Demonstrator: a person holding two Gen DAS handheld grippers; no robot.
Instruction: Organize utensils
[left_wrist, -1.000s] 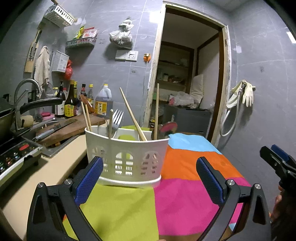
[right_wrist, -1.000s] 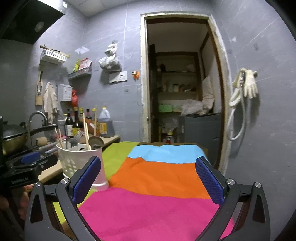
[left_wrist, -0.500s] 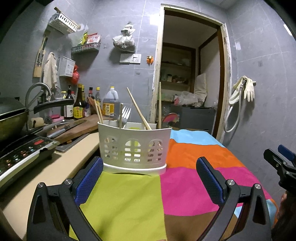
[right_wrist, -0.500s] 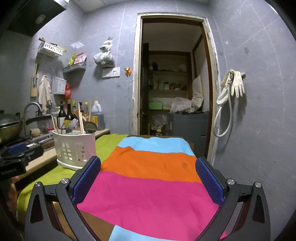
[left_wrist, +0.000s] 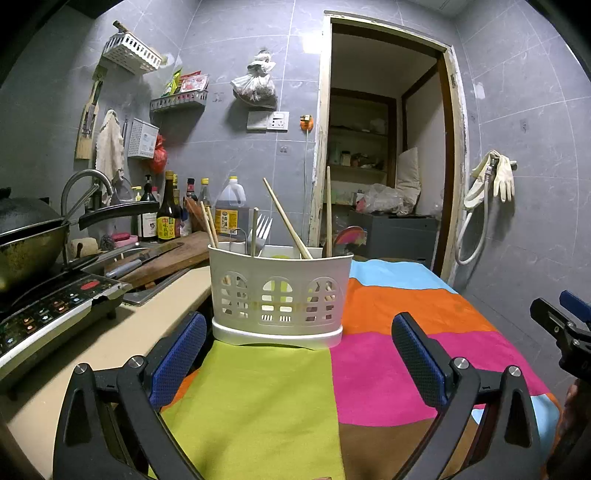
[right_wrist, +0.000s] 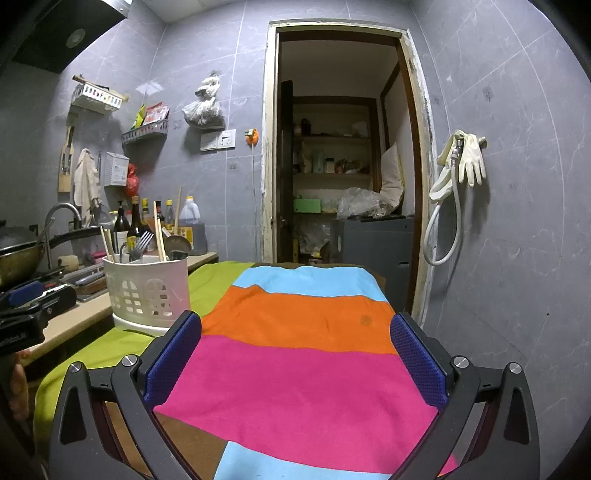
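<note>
I have both sets of jaws wide apart and empty. Dead ahead of my left gripper (left_wrist: 299, 354), just beyond its tips, the white perforated plastic utensil caddy (left_wrist: 279, 295) stands on the striped cloth surface (left_wrist: 399, 373); from my right gripper (right_wrist: 295, 360) it sits forward-left. It looks light and tippy, with loose chopsticks (left_wrist: 286, 218) and a fork (left_wrist: 263, 230); I'd grip its rigid rim.

The white utensil caddy (left_wrist: 277, 295) with chopsticks (left_wrist: 286, 218) sticking up blocks the striped cloth's (right_wrist: 303, 362) left side; its remainder lies bare.
</note>
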